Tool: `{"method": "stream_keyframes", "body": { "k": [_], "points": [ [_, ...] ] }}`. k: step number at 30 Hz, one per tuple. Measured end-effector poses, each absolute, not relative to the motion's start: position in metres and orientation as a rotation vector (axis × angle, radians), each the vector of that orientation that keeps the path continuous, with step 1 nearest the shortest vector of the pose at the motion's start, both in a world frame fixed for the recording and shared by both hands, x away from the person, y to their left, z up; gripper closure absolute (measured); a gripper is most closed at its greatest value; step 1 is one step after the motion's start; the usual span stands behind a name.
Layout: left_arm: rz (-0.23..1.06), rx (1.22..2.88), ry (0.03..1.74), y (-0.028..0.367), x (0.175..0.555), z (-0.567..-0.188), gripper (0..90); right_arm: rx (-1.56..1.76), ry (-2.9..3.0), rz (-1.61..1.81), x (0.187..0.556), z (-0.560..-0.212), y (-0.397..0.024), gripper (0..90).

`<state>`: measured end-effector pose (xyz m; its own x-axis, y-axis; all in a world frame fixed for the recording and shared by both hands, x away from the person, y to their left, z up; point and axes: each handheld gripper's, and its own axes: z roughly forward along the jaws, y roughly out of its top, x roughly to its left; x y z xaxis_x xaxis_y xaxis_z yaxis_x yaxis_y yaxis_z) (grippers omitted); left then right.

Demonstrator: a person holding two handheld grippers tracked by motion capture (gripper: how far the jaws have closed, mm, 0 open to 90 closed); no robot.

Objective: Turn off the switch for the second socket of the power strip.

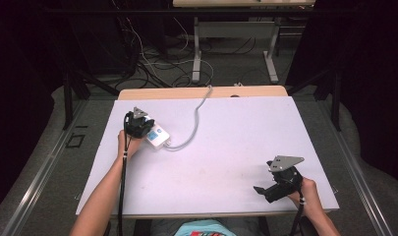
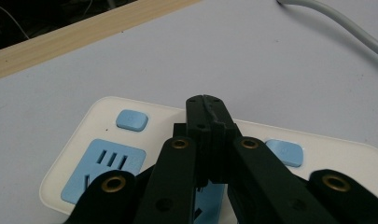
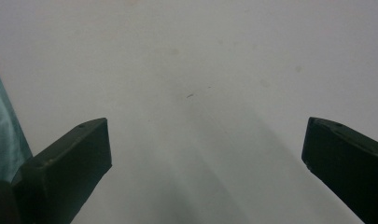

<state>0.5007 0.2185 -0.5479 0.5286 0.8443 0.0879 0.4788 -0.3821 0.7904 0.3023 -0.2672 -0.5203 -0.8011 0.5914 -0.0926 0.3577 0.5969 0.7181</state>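
While its fingers (image 2: 210, 116) are pressing together over a white power strip (image 2: 84, 135), the left gripper (image 1: 139, 123) is hovering at the worktop's far left.

Those closed tips are sitting between two blue buttons (image 2: 132, 120), above the blue sockets; whether they are touching the strip I cannot tell. The strip's grey cord (image 1: 199, 115) is curving away toward the far edge. Well apart, near the front right corner, the right gripper (image 1: 268, 189) is holding its fingers (image 3: 65, 163) spread wide over the bare lilac worktop (image 1: 236, 142).
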Motion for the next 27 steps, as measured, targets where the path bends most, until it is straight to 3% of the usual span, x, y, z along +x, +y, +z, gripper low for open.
{"method": "stream_keyframes", "body": {
  "k": [27],
  "points": [
    [0.632,2.050,1.090,0.2162,0.5010,-0.5477,90.0,0.776,2.508,1.011,0.3019,-0.5216,-0.2660,1.5]
  ]
}}
